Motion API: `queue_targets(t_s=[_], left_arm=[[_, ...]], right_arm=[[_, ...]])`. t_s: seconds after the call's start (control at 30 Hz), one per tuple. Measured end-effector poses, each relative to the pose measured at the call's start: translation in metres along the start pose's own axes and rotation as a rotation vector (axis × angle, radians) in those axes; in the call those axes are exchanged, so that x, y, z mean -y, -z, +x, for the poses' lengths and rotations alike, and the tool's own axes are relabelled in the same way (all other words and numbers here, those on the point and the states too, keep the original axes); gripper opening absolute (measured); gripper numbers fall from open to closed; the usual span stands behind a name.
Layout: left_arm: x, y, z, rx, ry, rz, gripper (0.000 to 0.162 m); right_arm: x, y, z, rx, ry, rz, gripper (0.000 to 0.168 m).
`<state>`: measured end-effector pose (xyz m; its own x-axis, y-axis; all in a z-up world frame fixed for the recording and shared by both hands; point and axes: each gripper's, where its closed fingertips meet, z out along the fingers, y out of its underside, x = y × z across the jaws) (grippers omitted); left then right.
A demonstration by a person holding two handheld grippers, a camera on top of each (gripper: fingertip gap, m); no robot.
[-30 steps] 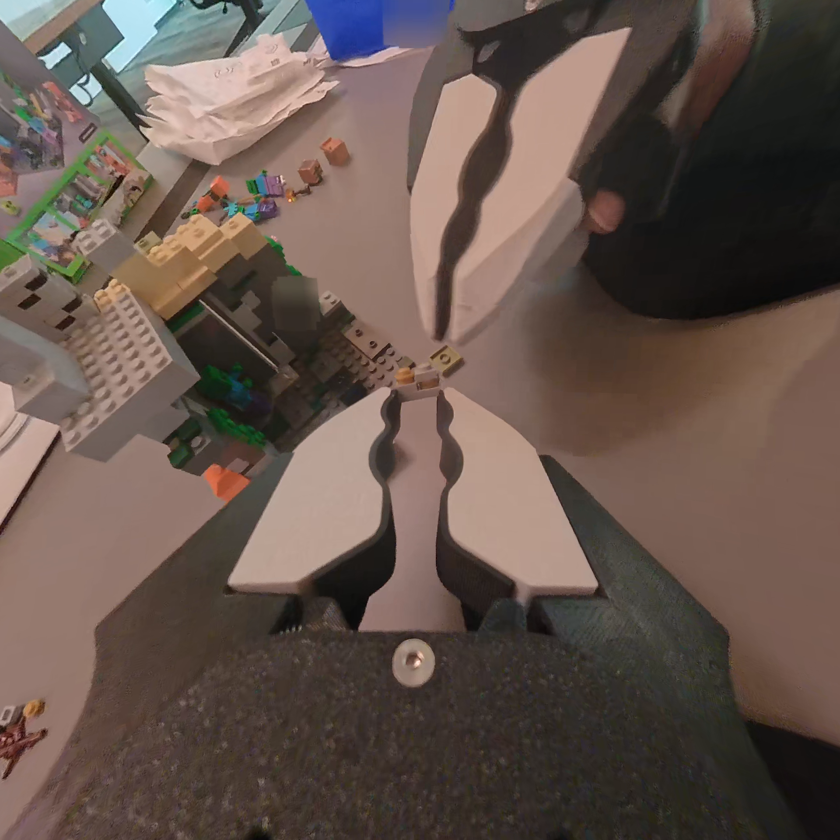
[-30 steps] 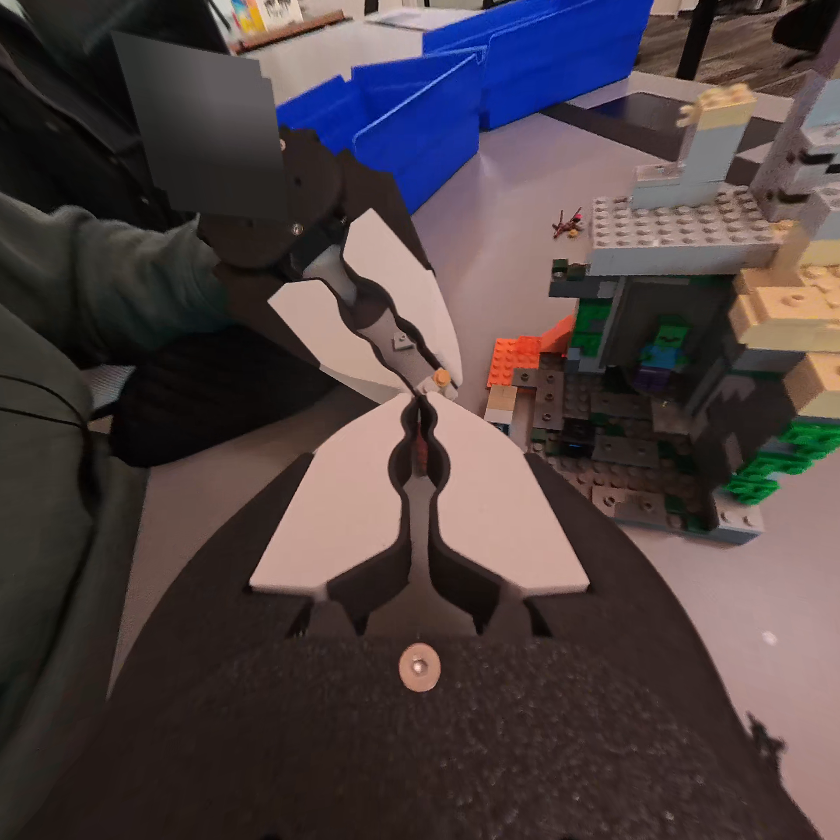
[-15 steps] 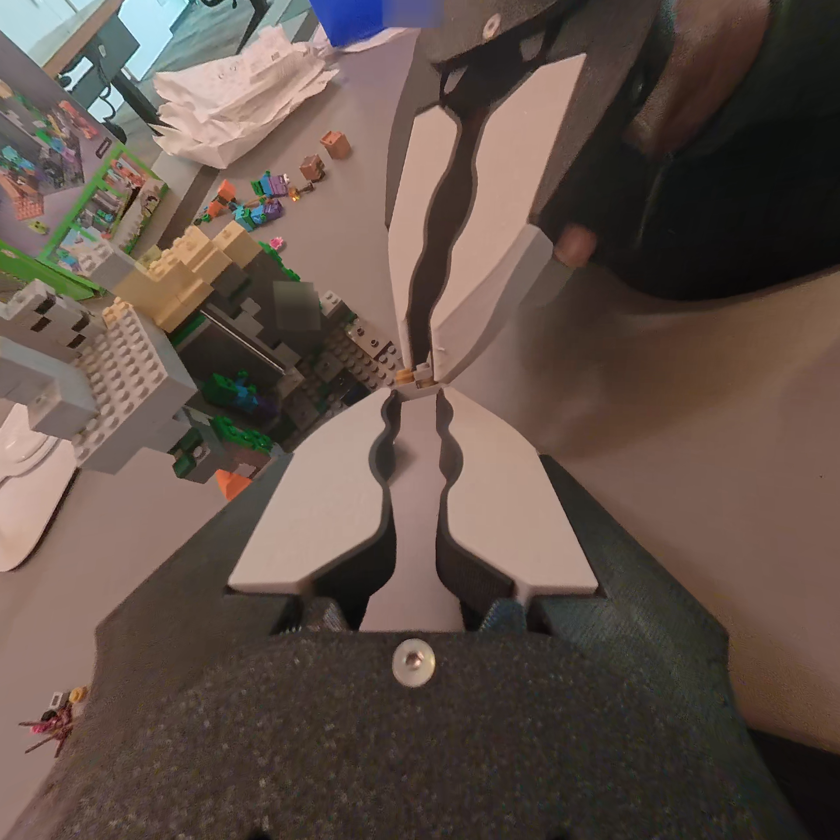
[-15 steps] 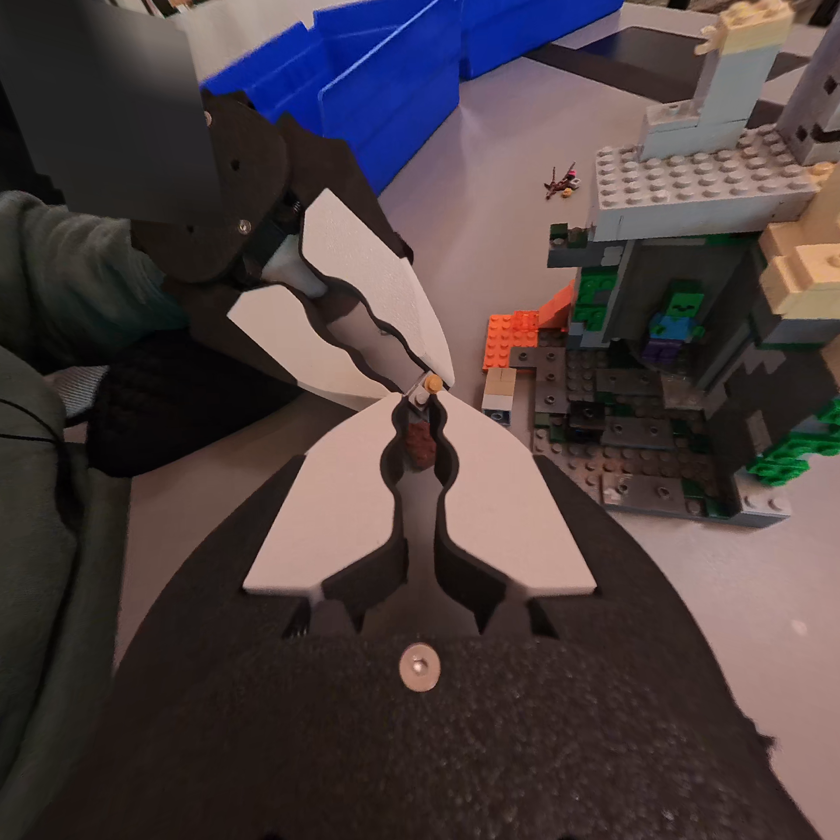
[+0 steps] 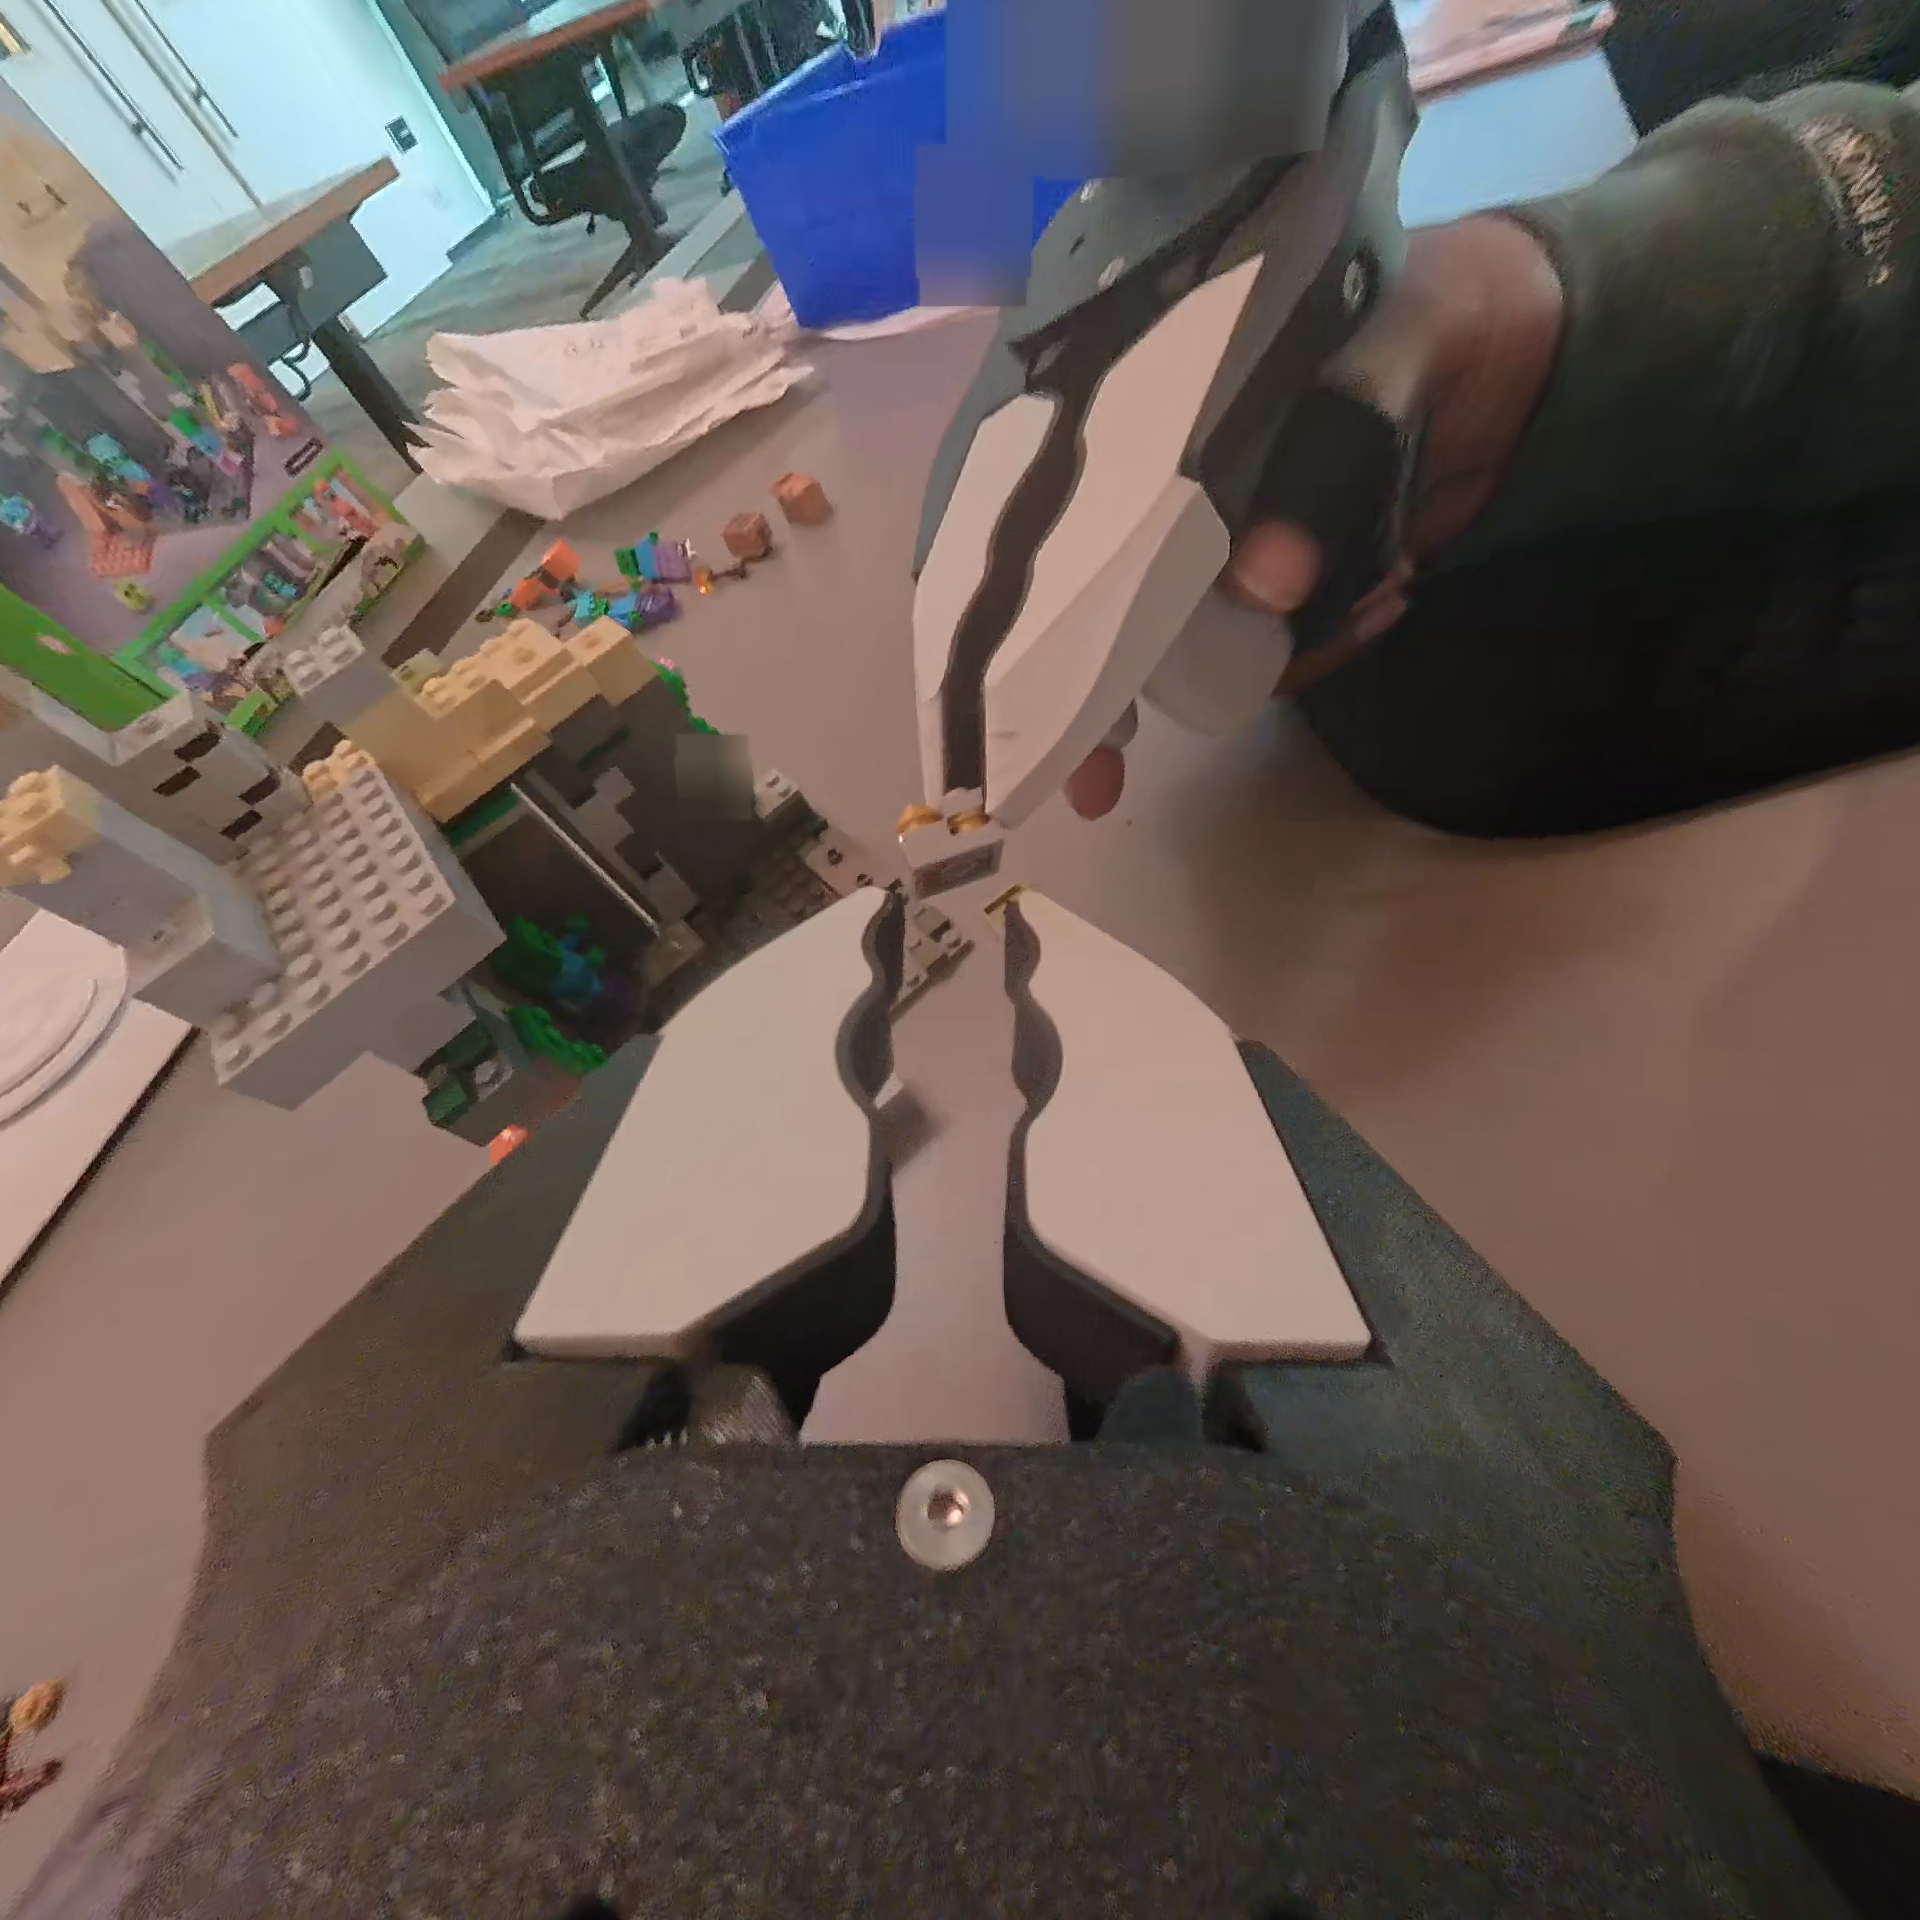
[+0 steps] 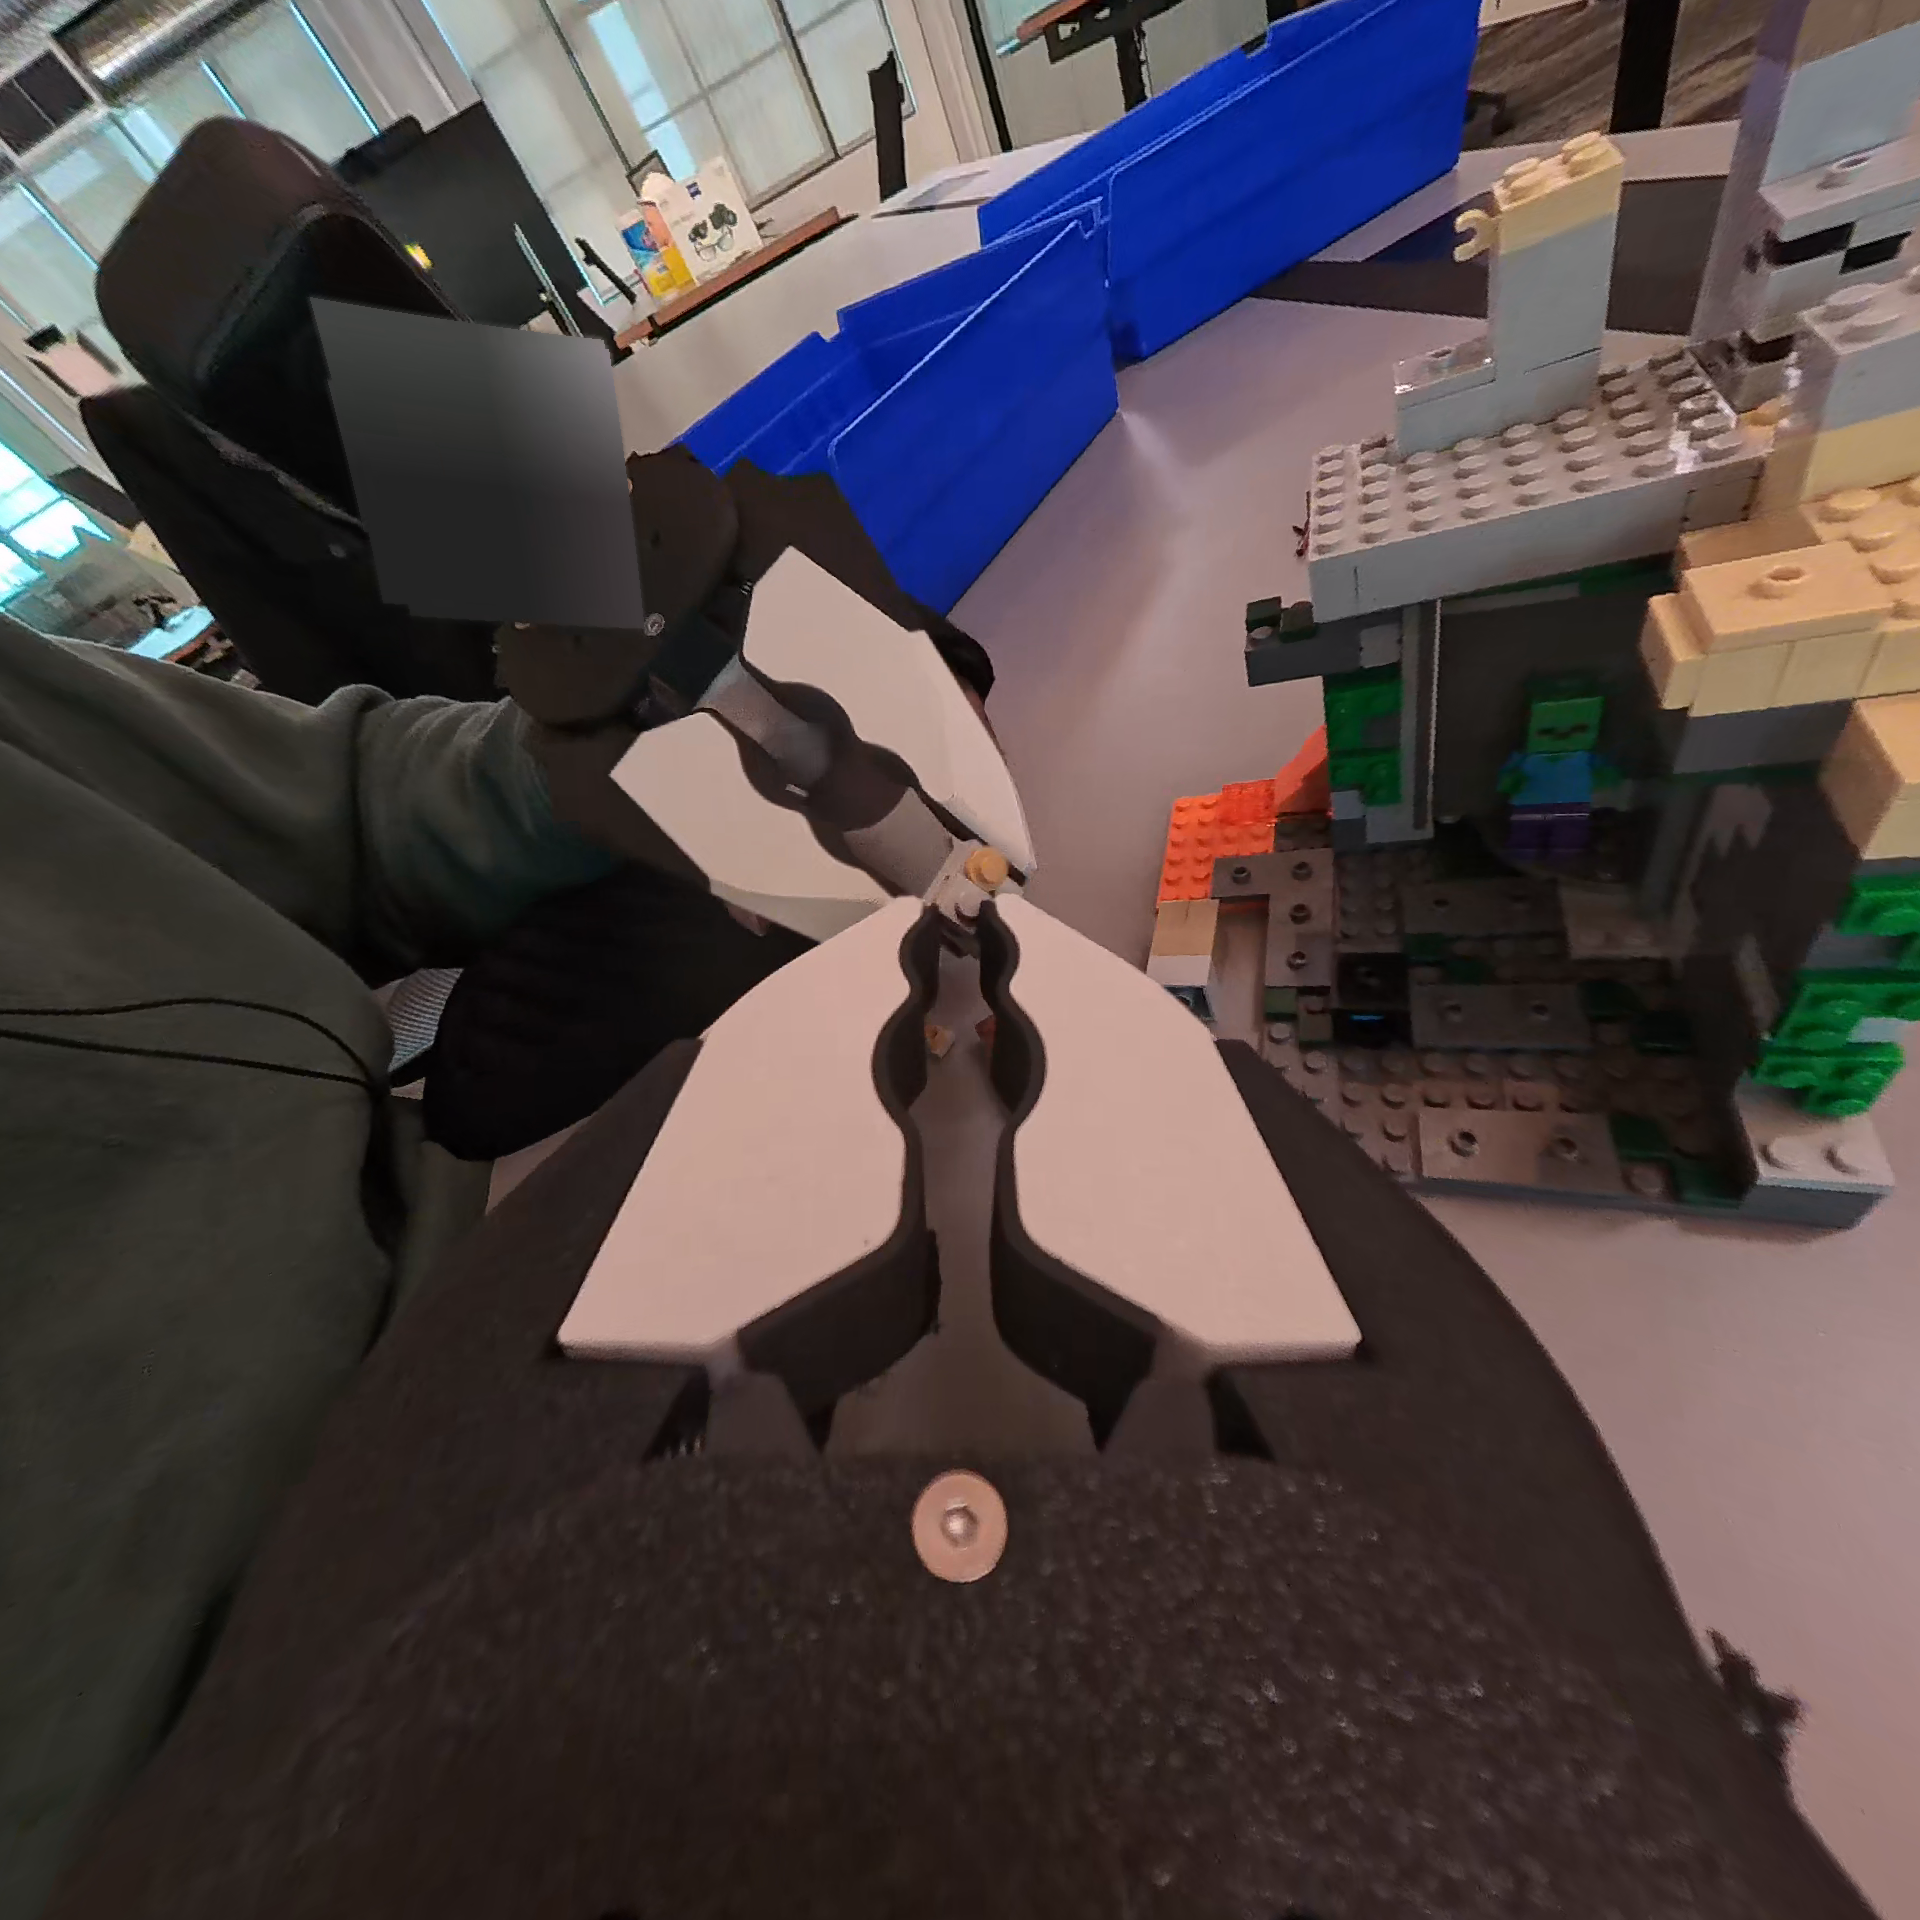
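1. The left gripper's (image 5: 945,899) fingers clamp a small grey piece (image 5: 951,857) with tan studs, held above the counter (image 5: 1507,1039).
2. The right gripper's (image 6: 961,912) fingers are nearly together and their tips meet that piece. I cannot tell whether they grip anything.
3. The brown brick that sat between them half a second ago no longer shows there.
4. A brick model (image 6: 1558,831) stands beside the grippers, with blue bins (image 6: 1039,416) and office desks behind.

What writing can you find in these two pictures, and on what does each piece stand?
No text is quoted here.
Toy set box: printed marks, too blurred to read.
Stack of papers: print too small to read.
Sleeve: blurred marking, unreadable.
Cartons on the far desk: print too small to read.
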<state>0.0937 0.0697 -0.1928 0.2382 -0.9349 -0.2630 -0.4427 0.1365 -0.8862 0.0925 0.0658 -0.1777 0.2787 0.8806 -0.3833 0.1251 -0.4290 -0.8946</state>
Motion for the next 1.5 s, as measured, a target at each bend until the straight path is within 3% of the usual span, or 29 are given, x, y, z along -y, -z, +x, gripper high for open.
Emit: queue_targets(t_s=[0.1,0.3,0.4,0.73,0.83,0.9,0.97,1.17,1.5], left_arm=[[0.0,-0.003,-0.001,0.033,-0.029,-0.001,0.023],[0.007,0.002,-0.008,0.131,-0.082,0.021,0.017],[0.014,0.007,-0.008,0.165,-0.158,0.052,0.017],[0.028,0.016,-0.002,0.135,-0.204,0.144,0.016],[0.029,0.015,0.015,0.061,-0.259,0.161,0.017],[0.029,0.012,0.014,0.097,-0.284,0.142,0.016],[0.023,0.011,0.008,0.069,-0.196,0.125,0.017],[0.01,0.006,-0.002,0.061,-0.104,0.081,0.016],[-0.01,-0.004,0.02,-0.121,-0.055,-0.001,0.017]], right_arm=[[0.002,-0.003,-0.003,0.013,-0.013,0.014,0.007],[0.008,-0.007,-0.007,0.034,-0.064,0.063,0.006],[0.013,-0.005,-0.013,0.14,-0.187,0.105,0.006],[0.023,0.002,-0.025,0.318,-0.347,0.173,0.005],[0.043,0.023,-0.009,0.302,-0.386,0.303,0.005],[0.038,0.024,-0.012,0.216,-0.238,0.251,0.005],[0.033,0.019,-0.021,0.216,-0.194,0.216,0.006],[0.023,0.015,-0.017,0.201,-0.168,0.144,0.006],[0.008,0.009,-0.012,0.164,-0.152,0.054,0.006]])
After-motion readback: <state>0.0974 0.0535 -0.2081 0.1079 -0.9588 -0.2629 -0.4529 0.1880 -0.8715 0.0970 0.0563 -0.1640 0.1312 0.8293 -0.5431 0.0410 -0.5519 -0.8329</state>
